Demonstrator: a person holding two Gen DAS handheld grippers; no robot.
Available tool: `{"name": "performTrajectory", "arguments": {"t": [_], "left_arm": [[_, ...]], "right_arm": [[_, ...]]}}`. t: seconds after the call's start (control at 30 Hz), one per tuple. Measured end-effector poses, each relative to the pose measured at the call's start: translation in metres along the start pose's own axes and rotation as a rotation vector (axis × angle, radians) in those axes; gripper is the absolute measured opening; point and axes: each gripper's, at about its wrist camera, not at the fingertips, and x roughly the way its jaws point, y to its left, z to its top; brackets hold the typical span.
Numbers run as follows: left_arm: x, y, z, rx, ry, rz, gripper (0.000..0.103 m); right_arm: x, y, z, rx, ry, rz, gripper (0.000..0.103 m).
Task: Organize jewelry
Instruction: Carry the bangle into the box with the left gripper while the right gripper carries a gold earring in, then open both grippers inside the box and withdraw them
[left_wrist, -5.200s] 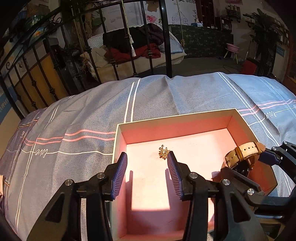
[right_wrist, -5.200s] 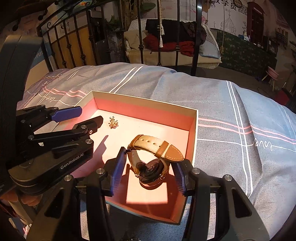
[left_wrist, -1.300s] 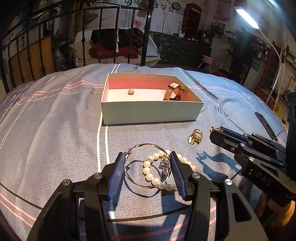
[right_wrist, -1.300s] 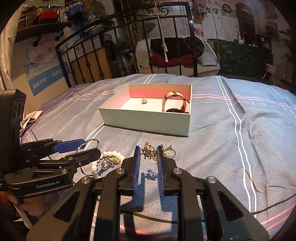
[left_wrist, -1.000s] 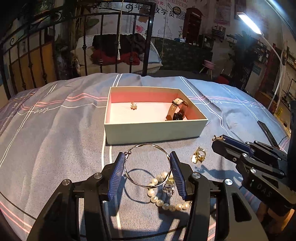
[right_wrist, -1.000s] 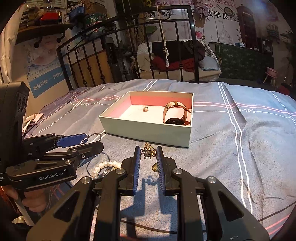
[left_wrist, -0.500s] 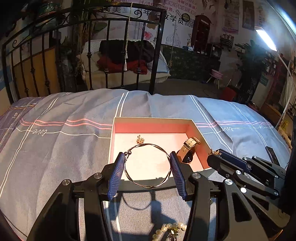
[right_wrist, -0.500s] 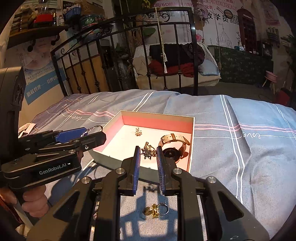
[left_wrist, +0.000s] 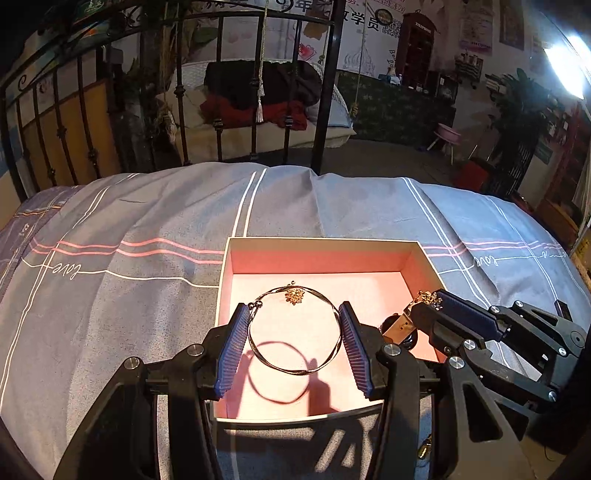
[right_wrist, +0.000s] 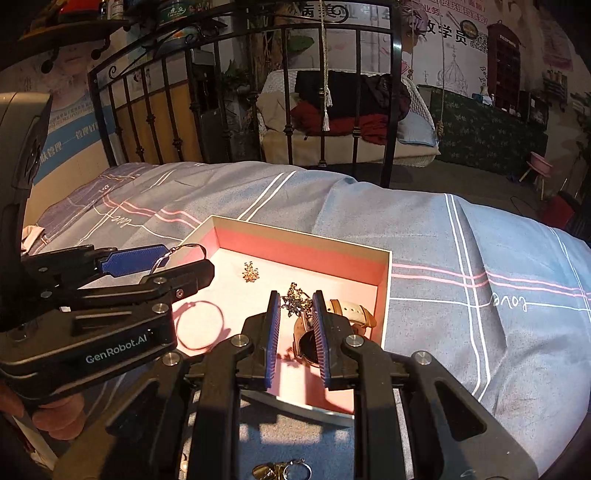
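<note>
Box (left_wrist: 419, 258) at 12 o'clock already holds a gold charm (right_wrist: 250, 272) and the watch (right_wrist: 351, 312). Left gripper (left_wrist: 293, 334) jaws clamped across a thin bangle (left_wrist: 295, 363), held above the box floor; right gripper (right_wrist: 295, 325) jaws pinched on a small brooch (right_wrist: 295, 301) over the watch. Both not yet released; a ring (right_wrist: 284, 470) lies on the bedspread (right_wrist: 461, 240) at 6 o'clock, so roughly halfway.

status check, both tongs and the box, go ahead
Left tongs grip thin silver bangle over pink-lined box. Right tongs pinch small gold brooch above tan-strap watch. Nothing blocking.
</note>
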Motion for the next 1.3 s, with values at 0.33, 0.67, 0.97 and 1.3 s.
{"name": "performTrajectory", "arguments": {"t": [0.33, 0.67, 0.97, 1.3], "left_arm": [[0.02, 0.003, -0.009, 0.013, 0.039, 0.021, 0.049], [0.021, 0.005, -0.009, 0.014, 0.038, 0.015, 0.049], [0.013, 0.005, -0.006, 0.005, 0.016, 0.009, 0.056], [-0.037, 0.006, -0.012, 0.005, -0.067, -0.023, 0.065]], "right_arm": [[0.012, 0.012, -0.006, -0.088, 0.007, -0.062, 0.019], [0.01, 0.012, -0.007, -0.093, -0.002, -0.065, 0.019], [0.007, 0.015, -0.01, -0.104, -0.01, -0.072, 0.019], [-0.033, 0.007, -0.014, -0.025, -0.08, -0.088, 0.058]]}}
